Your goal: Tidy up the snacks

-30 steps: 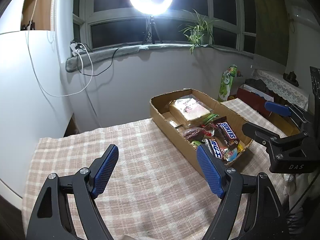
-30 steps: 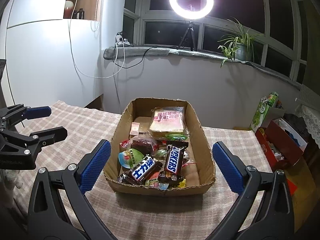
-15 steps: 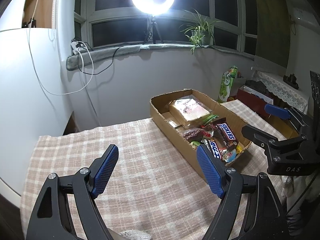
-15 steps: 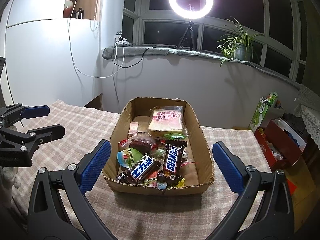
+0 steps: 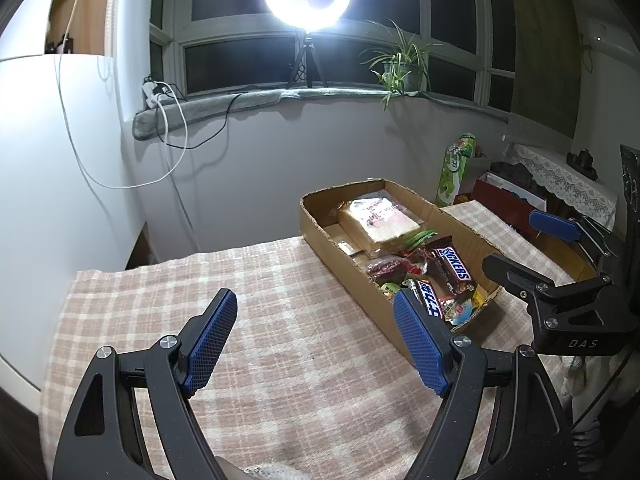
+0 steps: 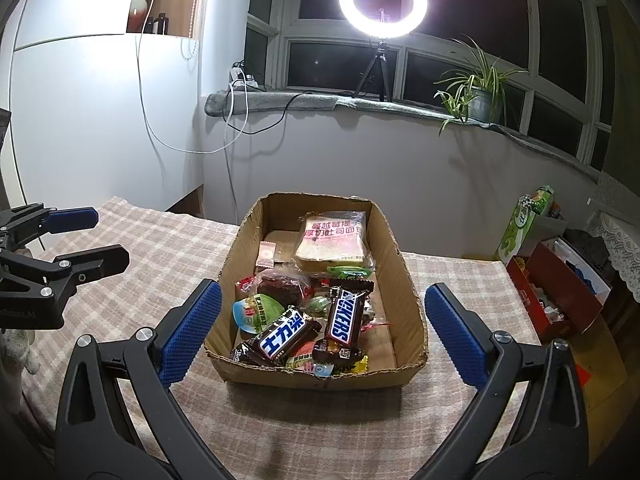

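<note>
Both grippers, left (image 5: 314, 340) and right (image 6: 320, 334), gape empty; the Snickers (image 6: 346, 314) looks light, slick, best pinched across its middle.

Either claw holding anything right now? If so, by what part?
Nothing held. Left claw is open over the tablecloth; right claw is open around the near end of the snack box, touching nothing.

Left wrist camera sits low over the checked tablecloth (image 5: 280, 320), left of the cardboard box (image 5: 344, 272), facing the windowed wall, box off to its right. Right wrist camera faces that same wall from just behind the box's (image 6: 320, 376) near end, looking straight in. Both share the box, ring light (image 6: 383, 0) and plant (image 6: 478, 88).
</note>
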Action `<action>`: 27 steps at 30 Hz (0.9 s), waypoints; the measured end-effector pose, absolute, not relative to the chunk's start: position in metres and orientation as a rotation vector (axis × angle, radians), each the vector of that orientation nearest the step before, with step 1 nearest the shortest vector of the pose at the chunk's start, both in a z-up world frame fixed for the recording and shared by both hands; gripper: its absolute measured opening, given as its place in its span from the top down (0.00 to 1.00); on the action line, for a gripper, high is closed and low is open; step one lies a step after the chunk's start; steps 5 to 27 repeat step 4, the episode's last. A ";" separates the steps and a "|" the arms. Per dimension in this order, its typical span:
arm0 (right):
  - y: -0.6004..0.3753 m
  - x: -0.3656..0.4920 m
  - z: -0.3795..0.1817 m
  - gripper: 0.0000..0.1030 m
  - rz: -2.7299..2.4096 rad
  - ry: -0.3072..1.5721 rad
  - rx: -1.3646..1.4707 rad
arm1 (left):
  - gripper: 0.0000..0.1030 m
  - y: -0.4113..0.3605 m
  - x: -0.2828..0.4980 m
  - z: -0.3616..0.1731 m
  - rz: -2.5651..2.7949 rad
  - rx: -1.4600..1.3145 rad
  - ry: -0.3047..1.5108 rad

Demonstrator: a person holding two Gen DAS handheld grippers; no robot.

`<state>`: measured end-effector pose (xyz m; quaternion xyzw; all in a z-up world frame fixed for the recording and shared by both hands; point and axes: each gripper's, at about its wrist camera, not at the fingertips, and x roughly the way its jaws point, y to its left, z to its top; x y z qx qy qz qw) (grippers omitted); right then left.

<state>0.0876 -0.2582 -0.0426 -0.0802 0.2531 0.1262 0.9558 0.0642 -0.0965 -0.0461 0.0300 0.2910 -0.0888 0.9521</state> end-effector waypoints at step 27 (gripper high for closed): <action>-0.259 0.088 -0.043 0.00 0.257 0.515 -0.164 | 0.22 -0.097 0.064 -0.046 -0.181 0.065 0.582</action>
